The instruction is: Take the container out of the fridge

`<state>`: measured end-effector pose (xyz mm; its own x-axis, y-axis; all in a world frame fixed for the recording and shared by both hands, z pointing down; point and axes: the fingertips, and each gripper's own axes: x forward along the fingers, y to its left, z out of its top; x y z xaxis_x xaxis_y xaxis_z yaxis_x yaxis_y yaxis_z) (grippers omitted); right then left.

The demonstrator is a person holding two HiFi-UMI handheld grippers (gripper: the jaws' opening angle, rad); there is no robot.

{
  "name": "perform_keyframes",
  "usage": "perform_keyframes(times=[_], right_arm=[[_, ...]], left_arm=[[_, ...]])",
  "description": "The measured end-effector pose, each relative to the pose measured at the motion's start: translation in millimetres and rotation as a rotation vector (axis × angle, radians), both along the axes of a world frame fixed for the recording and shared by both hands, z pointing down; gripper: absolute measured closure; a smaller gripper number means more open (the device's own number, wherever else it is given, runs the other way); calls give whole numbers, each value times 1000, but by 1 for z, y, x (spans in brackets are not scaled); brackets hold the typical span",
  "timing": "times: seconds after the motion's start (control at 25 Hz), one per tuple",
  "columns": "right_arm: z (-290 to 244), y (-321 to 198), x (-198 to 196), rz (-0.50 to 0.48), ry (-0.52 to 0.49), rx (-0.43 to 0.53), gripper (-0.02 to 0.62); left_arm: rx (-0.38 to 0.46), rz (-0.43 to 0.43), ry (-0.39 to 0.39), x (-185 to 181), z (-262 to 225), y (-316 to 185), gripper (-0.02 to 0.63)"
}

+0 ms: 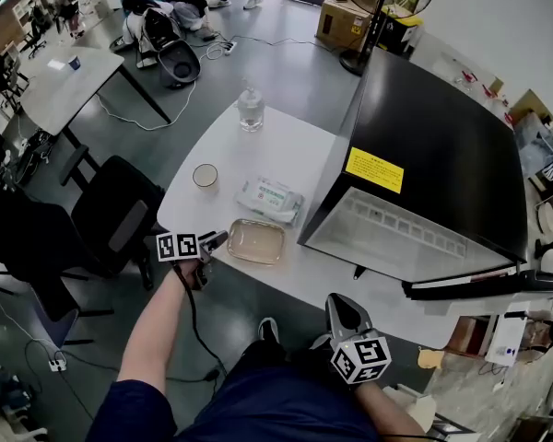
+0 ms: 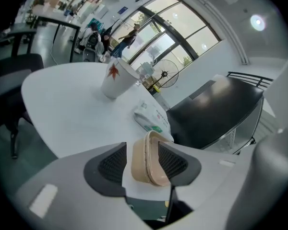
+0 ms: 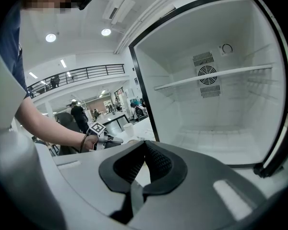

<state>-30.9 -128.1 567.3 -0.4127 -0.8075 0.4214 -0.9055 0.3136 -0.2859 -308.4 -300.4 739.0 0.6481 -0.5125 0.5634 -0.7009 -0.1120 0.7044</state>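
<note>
The left gripper (image 1: 217,241) is on the side far from the fridge (image 1: 433,145), at the edge of the white table (image 1: 286,145). Its claw is spread wide. The tan container (image 1: 256,241) sits between the two jaws, but they do not squeeze it. A bit of space shows beside the pads (image 2: 113,163).

The container is out of the fridge. It lies flat on the table, just beside the fridge's open front. Its long side runs from the left claw toward the fridge, so the claw is at the short end far from the fridge. I think the job is nearly done. To let go for good, the left hand would need to pull straight back, away from the fridge, and not bump the container sideways.

A paper cup (image 1: 205,175) stands on the table, farther from the fridge than the container is. A pack of wipes (image 1: 271,200) lies close to the fridge's side, just past the container. A clear bottle (image 1: 251,109) stands near the fridge's back corner.

The fridge door is open. The white inside shows a shelf bar and a small fan grille, and I see no container in there.

The right gripper (image 1: 339,304) is in front of the open fridge, well apart from the container. Its claw tips are pressed together with nothing between them. The left hand is the nearer one to the container.
</note>
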Motion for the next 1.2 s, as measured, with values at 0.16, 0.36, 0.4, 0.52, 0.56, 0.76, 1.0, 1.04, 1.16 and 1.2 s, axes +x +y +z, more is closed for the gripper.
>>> perform_keyframes(times=[0.16, 0.36, 0.4, 0.52, 0.56, 0.76, 1.0, 1.04, 1.16, 1.2], right_arm=[[-4, -4, 2, -9, -5, 16, 589], [-17, -11, 12, -9, -15, 57, 589], [-21, -14, 15, -8, -16, 68, 589], [-35, -25, 28, 4, -16, 106, 589], [-41, -29, 33, 10, -17, 119, 589], [-73, -40, 53, 20, -17, 197, 589], [-100, -38, 69, 14, -32, 257, 589], [-102, -37, 71, 13, -33, 264, 589], [-109, -35, 76, 11, -32, 285, 589], [-111, -33, 78, 11, -32, 291, 589]], left_arm=[[118, -47, -92, -10, -30, 0, 425], [278, -115, -138, -4, -94, 7, 425], [313, -127, -139, 0, -109, 9, 425], [427, -147, -147, 20, -158, 19, 426], [464, -142, -146, 31, -174, 25, 426], [663, -41, -207, 103, -238, 66, 426], [865, 75, -359, 173, -279, 114, 428], [884, 82, -374, 181, -282, 119, 428], [913, 80, -370, 201, -293, 130, 430], [922, 80, -362, 208, -296, 133, 433]])
